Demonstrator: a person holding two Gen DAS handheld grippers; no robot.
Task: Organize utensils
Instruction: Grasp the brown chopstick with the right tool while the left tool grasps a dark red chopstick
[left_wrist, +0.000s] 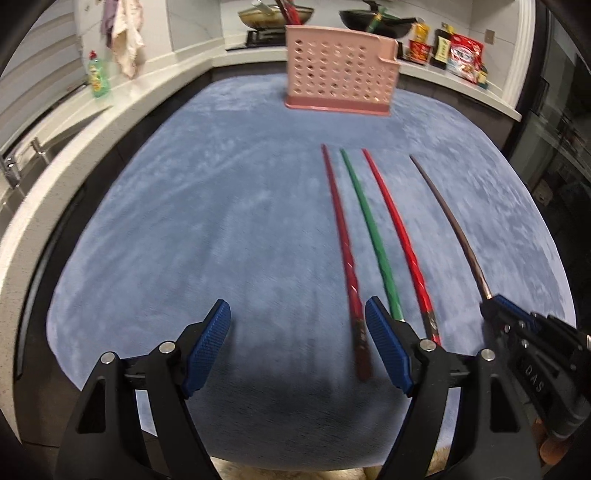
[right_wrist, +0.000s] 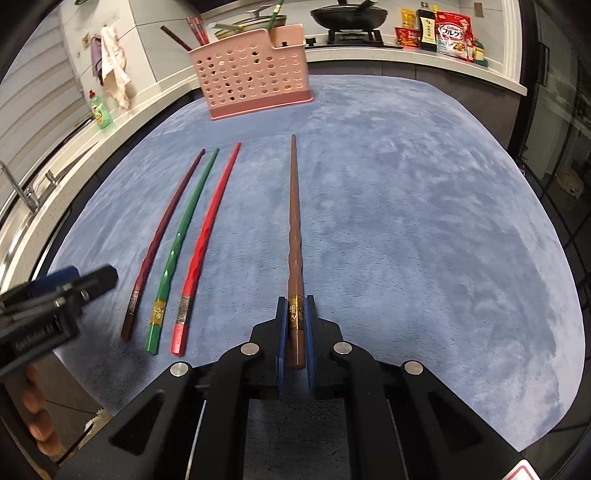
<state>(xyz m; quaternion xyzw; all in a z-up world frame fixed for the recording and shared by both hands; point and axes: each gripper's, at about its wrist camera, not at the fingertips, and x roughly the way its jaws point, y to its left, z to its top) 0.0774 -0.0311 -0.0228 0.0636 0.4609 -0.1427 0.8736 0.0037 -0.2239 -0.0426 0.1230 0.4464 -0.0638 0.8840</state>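
Right tongs (right_wrist: 295, 314) clamped on the brown chopstick (right_wrist: 293, 221); left tongs (left_wrist: 297, 325) apart above the dark red chopstick (left_wrist: 341, 236) on the table (left_wrist: 184, 221).

On the mat (right_wrist: 406, 221), side by side, tips toward the holder (right_wrist: 255, 74) at its far edge: leftmost chopstick (right_wrist: 162, 229), second chopstick (right_wrist: 186, 221) and third chopstick (right_wrist: 210, 221) close together. Apart at right, fourth chopstick (right_wrist: 294, 221), near end between the right gripper (right_wrist: 295, 314) pads. Leftmost chopstick's near end between the spread left gripper (left_wrist: 297, 306) fingers. Behind the holder, a counter (right_wrist: 406, 61).
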